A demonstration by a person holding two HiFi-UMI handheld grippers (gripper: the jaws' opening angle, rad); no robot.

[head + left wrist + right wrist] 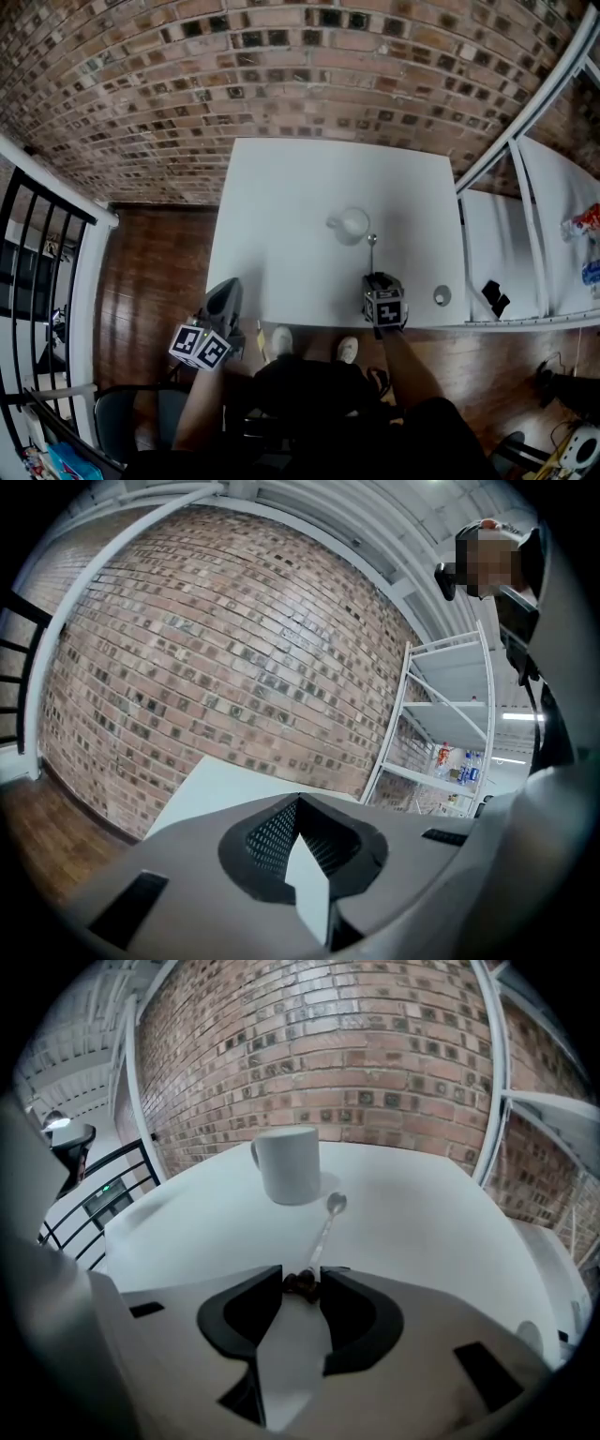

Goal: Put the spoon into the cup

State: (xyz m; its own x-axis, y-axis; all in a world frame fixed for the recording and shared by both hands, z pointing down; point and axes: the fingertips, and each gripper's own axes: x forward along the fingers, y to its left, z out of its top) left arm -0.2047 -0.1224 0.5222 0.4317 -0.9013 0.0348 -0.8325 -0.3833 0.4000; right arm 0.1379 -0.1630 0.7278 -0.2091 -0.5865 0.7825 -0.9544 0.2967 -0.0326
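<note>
Looking down in the head view, the white cup (352,225) stands on the white table (281,187). The spoon (371,249) lies just beside the cup, its handle running back into the right gripper (377,277). The left gripper (227,284) hangs at the table's near left corner. In the left gripper view, its jaws are pressed together on nothing, facing a brick wall (234,649). In the right gripper view, the jaws clamp the spoon's dark handle end, and its bowl rests near the cup's base.

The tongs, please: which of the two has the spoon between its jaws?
The right tongs, gripping the spoon by its handle end; the left tongs hold nothing.
</note>
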